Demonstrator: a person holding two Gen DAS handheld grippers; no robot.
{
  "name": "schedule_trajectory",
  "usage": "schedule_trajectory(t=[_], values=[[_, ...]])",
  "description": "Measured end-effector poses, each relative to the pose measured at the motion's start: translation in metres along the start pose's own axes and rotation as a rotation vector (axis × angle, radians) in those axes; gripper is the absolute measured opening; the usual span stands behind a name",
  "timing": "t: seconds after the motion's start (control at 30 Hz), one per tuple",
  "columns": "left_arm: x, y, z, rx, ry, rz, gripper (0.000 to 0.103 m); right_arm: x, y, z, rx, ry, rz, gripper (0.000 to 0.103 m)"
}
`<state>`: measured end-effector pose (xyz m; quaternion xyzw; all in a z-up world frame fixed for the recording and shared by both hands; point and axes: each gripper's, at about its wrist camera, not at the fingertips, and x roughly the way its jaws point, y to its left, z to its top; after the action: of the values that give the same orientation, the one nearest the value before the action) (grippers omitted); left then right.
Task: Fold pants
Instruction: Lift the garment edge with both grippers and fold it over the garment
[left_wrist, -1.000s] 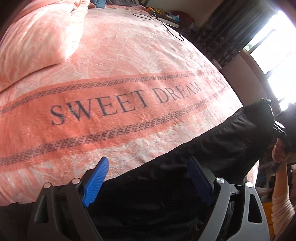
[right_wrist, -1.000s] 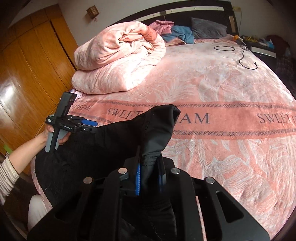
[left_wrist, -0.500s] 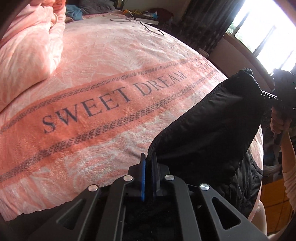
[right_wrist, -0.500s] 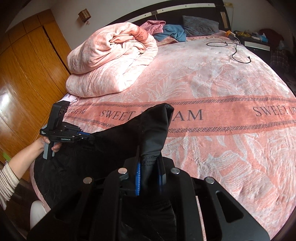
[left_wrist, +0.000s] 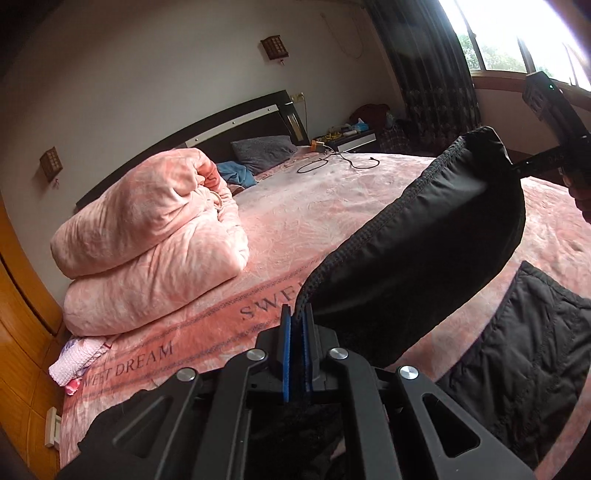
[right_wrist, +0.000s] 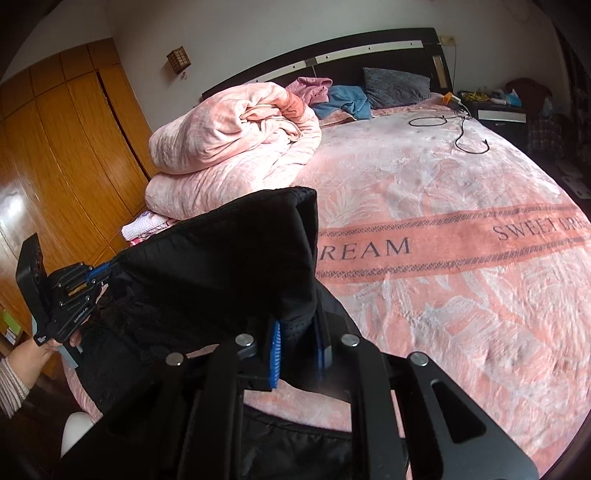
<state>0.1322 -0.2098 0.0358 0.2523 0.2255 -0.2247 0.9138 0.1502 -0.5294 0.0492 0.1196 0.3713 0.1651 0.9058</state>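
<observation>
Pink "SWEET DREAM" bedspread (right_wrist: 424, 184), rolled duvet (left_wrist: 147, 236) near headboard. Black pants (left_wrist: 424, 266) clamped by left gripper (left_wrist: 296, 354) and right gripper (right_wrist: 297, 354). Wardrobe (right_wrist: 66, 166) seen only by right wrist, window (left_wrist: 517, 37) only by left.

Upper left: folded duvet (right_wrist: 236, 144) on blanket (right_wrist: 461, 295). Top centre: pillow (right_wrist: 397, 86), blue cloth (right_wrist: 347, 101). Upper right: cable (right_wrist: 461, 129).

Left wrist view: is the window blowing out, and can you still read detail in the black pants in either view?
Left wrist view: window clipped white at top right; black pants keep a soft sheen and visible seam stitching; strong fisheye bend on the headboard. Right wrist view: even light, no glare; pants mostly flat black; blanket slightly smeared at lower right.
</observation>
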Motion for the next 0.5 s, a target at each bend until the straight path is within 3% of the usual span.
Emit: schedule_trajectory(t=[0.17,0.37,0.5], values=[[-0.042,-0.052,-0.048,0.024,-0.001,0.016,0.005,-0.014,-0.007,-0.067,0.081,0.055,0.005,0.012],[-0.072,-0.082,-0.099,-0.070,0.136,-0.074,0.005,-0.031,-0.007,-0.124,0.167,0.064,0.008,0.012],[-0.087,-0.095,-0.121,-0.130,0.176,-0.104,0.005,-0.041,-0.001,-0.146,0.176,0.067,-0.011,0.012]])
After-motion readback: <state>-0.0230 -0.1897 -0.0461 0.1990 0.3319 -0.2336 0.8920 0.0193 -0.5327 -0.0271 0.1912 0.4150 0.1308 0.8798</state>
